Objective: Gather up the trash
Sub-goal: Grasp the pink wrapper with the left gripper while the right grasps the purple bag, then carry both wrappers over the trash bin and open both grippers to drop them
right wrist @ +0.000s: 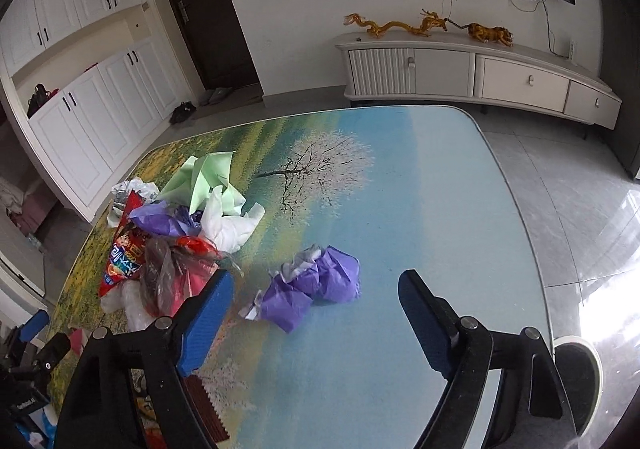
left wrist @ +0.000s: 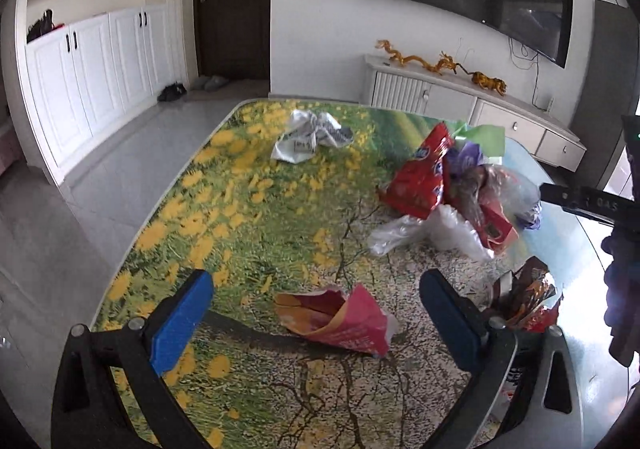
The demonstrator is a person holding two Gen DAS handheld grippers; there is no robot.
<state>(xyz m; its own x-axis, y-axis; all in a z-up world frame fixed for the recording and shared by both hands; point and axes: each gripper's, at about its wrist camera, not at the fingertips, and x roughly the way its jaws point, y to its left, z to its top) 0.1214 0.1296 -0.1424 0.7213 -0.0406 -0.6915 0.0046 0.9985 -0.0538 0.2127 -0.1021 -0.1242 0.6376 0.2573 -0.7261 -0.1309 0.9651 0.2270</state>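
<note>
- Left wrist view: left gripper (left wrist: 316, 313) hangs over the picture-printed table (left wrist: 248, 217) with its blue fingers (left wrist: 180, 319) spread wide and nothing pressed between them.
- Pink torn wrapper (left wrist: 340, 319) lies flat on the table in the gap between those fingers, apparently not touched by either pad.
- Main trash pile (left wrist: 456, 189) (red snack bag, clear plastic, purple scraps) sits further off to the right; a crumpled white paper (left wrist: 310, 135) lies alone near the far edge; dark foil wrappers (left wrist: 524, 301) lie just beside the right-hand finger.
- Right wrist view: right gripper (right wrist: 316, 313) is likewise released, jaws apart and empty.
- Crumpled purple paper (right wrist: 316, 285) lies on the blue part of the table ahead of the fingers, roughly centred between them but beyond the tips.
- Same trash pile (right wrist: 172, 237) sits to the left, its plastic touching or nearly touching the left-hand finger; cannot tell which.
- Risk, left: the wrapper is thin and flat, so pads could close above it or skid it along the glossy surface instead of pinching it.
- Risk, left: the foil wrappers close to the outer finger could be knocked toward the table edge.
- Risk, right: loose plastic from the pile may snag the finger and drag the heap.
- Risk, right: purple paper is light and springy; a shallow grasp could catch only one lobe and drop the rest.
</note>
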